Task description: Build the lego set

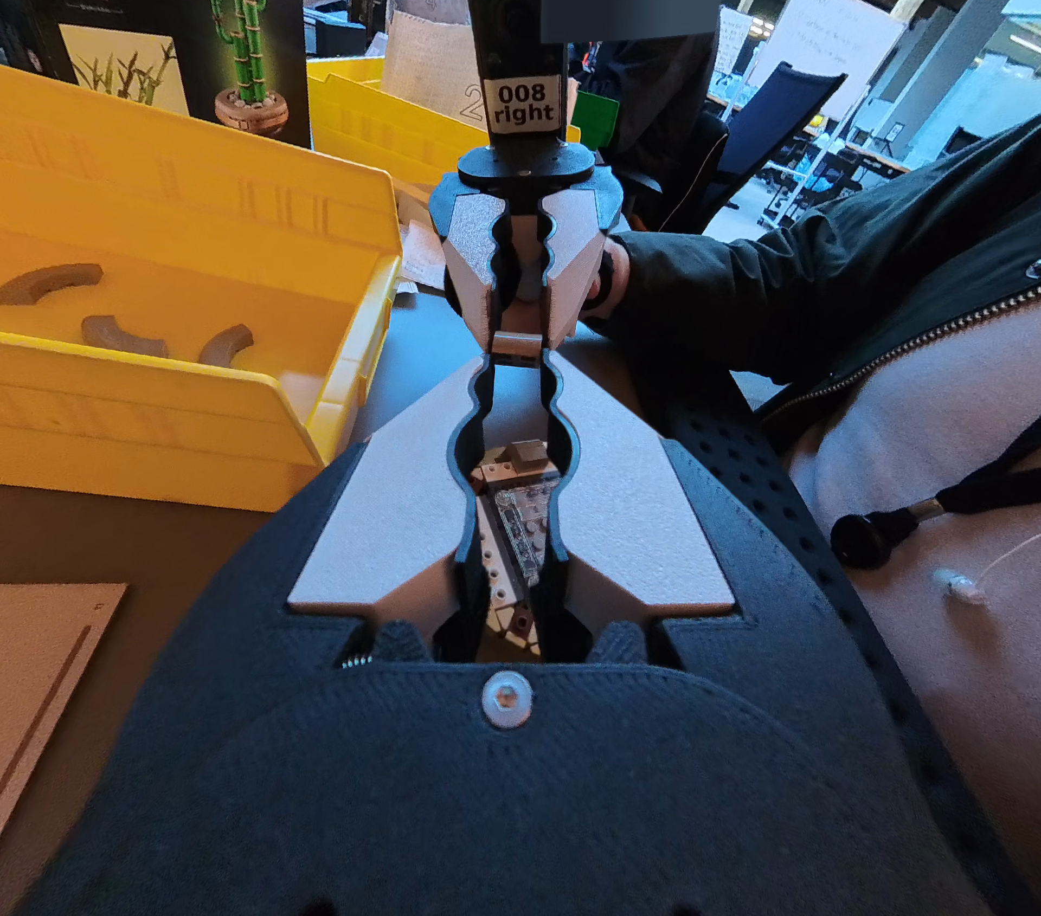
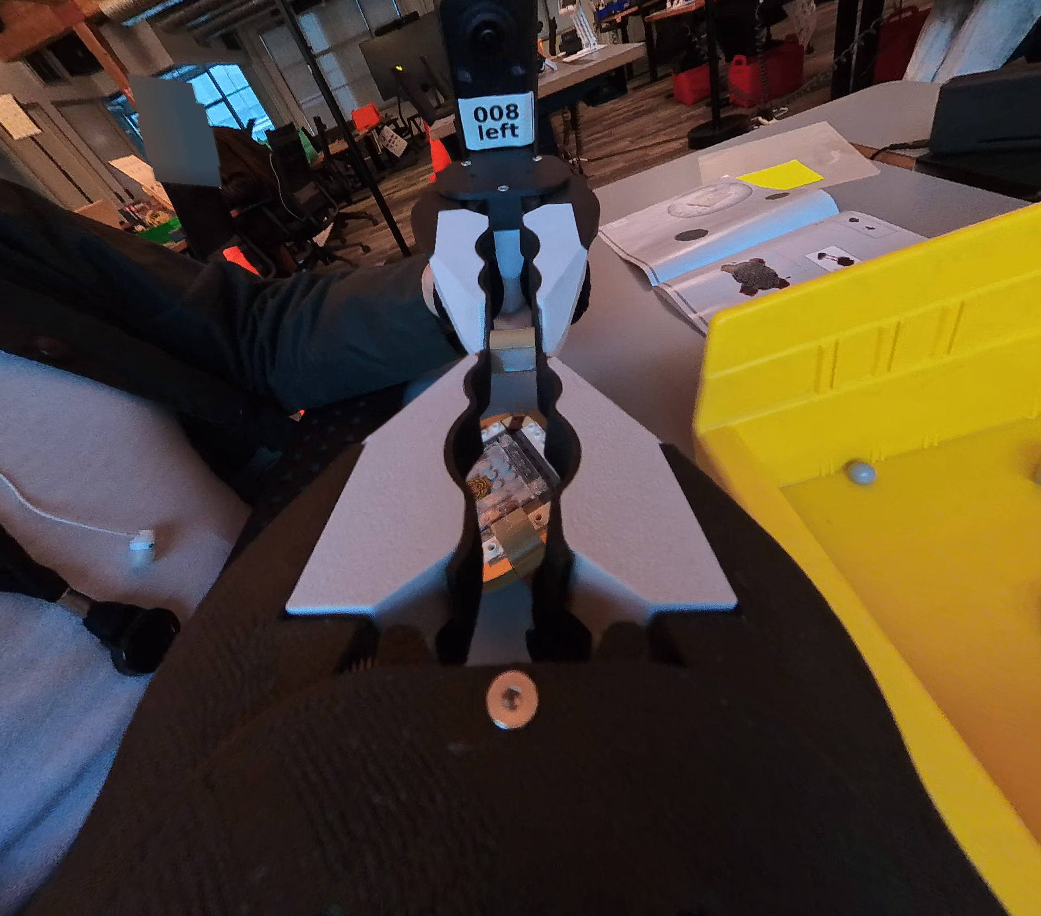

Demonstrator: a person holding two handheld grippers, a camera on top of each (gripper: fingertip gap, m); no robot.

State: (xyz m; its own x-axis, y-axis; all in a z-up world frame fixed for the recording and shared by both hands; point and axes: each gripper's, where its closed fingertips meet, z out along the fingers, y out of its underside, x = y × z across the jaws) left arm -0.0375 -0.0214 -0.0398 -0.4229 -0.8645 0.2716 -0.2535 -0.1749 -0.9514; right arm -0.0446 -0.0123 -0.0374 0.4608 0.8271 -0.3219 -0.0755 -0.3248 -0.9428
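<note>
My two grippers face each other tip to tip above the grey table. In the left wrist view, my left gripper [image 1: 515, 364] and my right gripper [image 1: 517, 336] both close on a small tan lego piece [image 1: 515, 344] held between them. The right wrist view shows the same: my right gripper [image 2: 511, 364], the left gripper [image 2: 510, 332] and the tan piece [image 2: 511, 341]. Below, through the gap between my fingers, a partly built tan and grey lego model [image 1: 518, 506] lies on the table; it also shows in the right wrist view [image 2: 510, 486].
A yellow bin [image 1: 197, 157] at the left holds three brown curved pieces [image 1: 121, 337]. A lego box with a bamboo picture [image 1: 242, 16] stands behind it. Another yellow bin [image 2: 845, 354] holds a small grey ball [image 2: 860, 472]. An open instruction booklet [image 2: 760, 236] lies beyond. A person's sleeve [image 1: 788, 281] is close by. Both grippers' tips are close together, under 4 cm apart.
</note>
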